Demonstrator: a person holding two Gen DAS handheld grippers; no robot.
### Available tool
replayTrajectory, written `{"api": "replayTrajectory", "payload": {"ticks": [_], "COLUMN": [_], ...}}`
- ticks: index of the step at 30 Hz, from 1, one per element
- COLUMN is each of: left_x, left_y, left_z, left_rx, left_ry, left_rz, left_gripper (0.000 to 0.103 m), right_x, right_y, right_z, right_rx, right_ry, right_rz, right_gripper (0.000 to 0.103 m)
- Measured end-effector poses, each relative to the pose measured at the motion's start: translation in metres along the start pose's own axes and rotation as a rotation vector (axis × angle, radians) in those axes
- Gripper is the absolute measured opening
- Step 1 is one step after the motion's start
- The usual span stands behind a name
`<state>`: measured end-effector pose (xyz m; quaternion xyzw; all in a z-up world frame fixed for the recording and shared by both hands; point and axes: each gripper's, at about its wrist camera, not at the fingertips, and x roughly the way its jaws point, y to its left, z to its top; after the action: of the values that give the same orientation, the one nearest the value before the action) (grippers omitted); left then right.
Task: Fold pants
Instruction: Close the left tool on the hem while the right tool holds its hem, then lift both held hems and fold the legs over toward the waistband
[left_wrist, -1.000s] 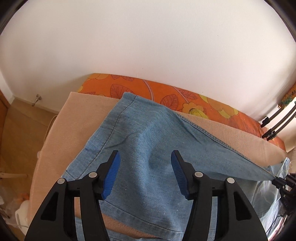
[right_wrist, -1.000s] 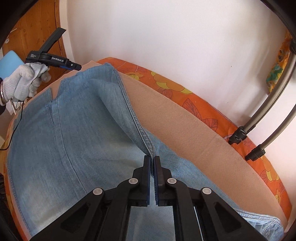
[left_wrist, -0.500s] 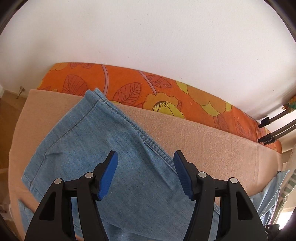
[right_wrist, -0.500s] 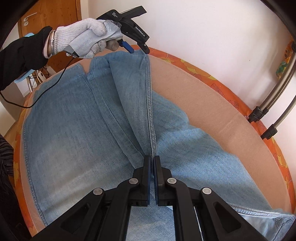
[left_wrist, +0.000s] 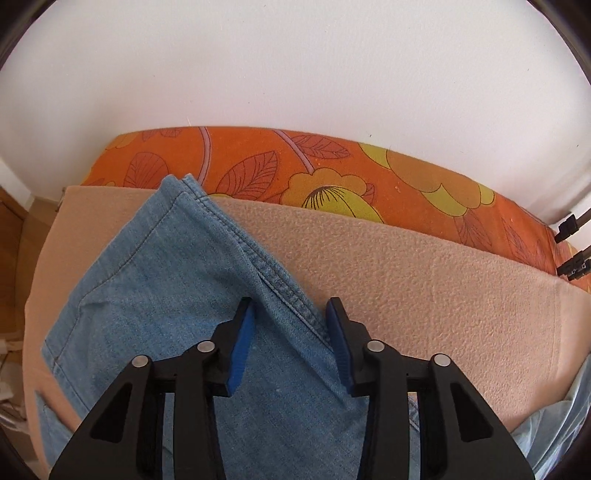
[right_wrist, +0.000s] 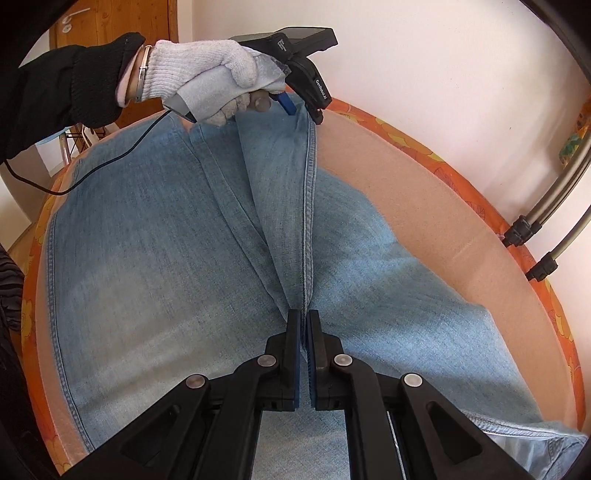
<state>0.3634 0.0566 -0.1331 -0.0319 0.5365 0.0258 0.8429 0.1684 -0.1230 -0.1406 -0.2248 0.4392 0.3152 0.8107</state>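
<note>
Denim pants (right_wrist: 166, 258) lay on beige blanket (left_wrist: 424, 295), long seam running between grippers. Left gripper (left_wrist: 291, 332) fingers closing astride hem-end seam; right gripper (right_wrist: 304, 332) fingers pinched crotch-end seam.

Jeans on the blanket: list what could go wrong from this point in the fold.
1. The left gripper is closing over the thick seam at the very edge of the jeans; it may catch only the top layer or slip off.
2. The right gripper is shut on a narrow pinch of seam; a hard pull could free it.
3. The beige blanket lies loose beneath and could bunch if the denim is dragged.
</note>
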Motion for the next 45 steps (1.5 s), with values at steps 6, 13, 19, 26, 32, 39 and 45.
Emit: {"api": "replayTrajectory", "payload": {"ticks": [6,13,19,26,32,39,45], "left_x": [-0.008,-0.052,-0.123,-0.204,-0.229,-0.196,-0.167], "left_y": [0.028,0.051,0.088,0.125,0.150,0.178,0.195], "left_z": [-0.007,-0.015,-0.019,-0.077,-0.154,-0.240,-0.272], "left_rx": [-0.100,-0.143,-0.188,-0.171,-0.185,-0.240,-0.246], "left_ry": [-0.020,-0.121,-0.222,-0.332,-0.317,-0.150,-0.042], "left_rz": [-0.099,-0.167,-0.218,-0.257,-0.260,-0.237,-0.219], "left_gripper": [0.006,0.004,0.004,0.004,0.004,0.004,0.004], "right_x": [-0.003,-0.012,-0.039,-0.096,-0.123,-0.110,-0.091], "right_y": [-0.005,-0.011,-0.013,0.023,0.084,0.151,0.178], "right_z": [0.004,0.013,0.030,0.035,0.010,-0.033,-0.049], "right_rx": [0.014,0.027,0.046,0.001,-0.067,-0.107,-0.104], "right_ry": [-0.015,-0.036,-0.090,-0.161,-0.142,-0.039,0.006], "right_rz": [-0.034,-0.085,-0.171,-0.231,-0.195,-0.106,-0.099], "right_gripper": [0.001,0.001,0.000,0.000,0.000,0.000,0.004]}}
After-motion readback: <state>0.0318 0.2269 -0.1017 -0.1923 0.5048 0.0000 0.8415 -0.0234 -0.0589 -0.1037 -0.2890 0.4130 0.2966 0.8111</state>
